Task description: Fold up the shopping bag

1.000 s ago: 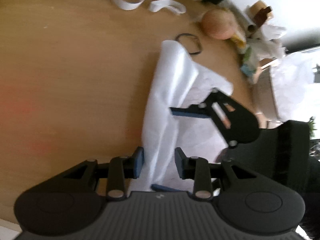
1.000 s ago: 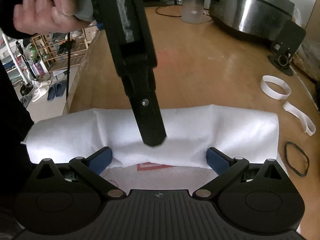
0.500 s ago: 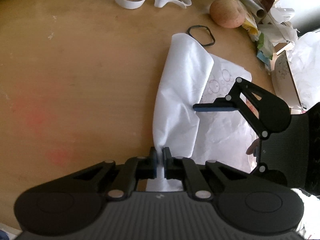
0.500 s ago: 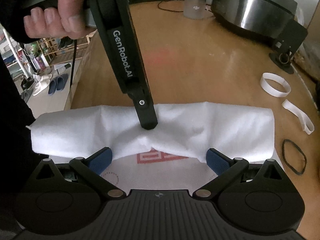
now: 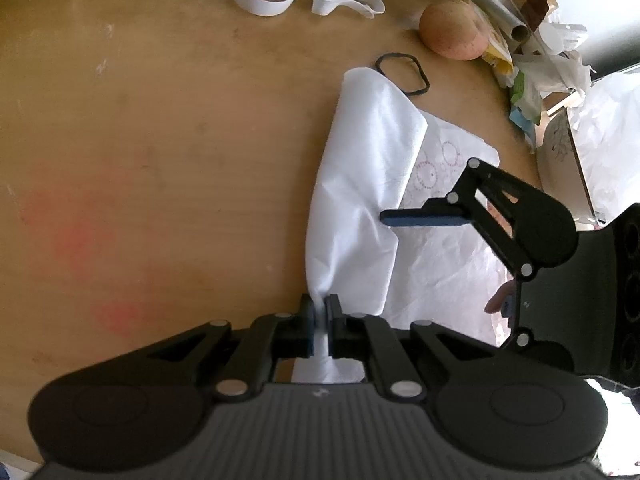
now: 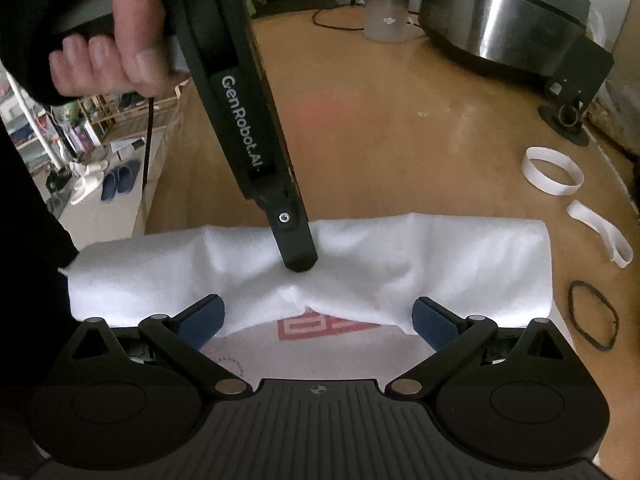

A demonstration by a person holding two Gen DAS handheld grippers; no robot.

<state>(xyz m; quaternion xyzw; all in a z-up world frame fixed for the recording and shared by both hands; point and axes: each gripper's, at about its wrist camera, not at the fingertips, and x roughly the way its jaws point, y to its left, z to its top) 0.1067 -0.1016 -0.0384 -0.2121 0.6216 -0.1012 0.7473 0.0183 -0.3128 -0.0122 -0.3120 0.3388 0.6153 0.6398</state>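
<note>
My left claw clamped on bag fold, mid-fold step. Bag flat on surface ahead of both claws. Right claw wide open, empty, over bag. Next, probably: carry pinched fold across, release.

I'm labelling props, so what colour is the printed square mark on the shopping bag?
Red, a blocky square outline on the white shopping bag; the right wrist view shows it best.

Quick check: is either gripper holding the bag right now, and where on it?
The left gripper is shut on the white shopping bag, pinching its folded-over layer near the middle. The right gripper is open and holds nothing.
</note>
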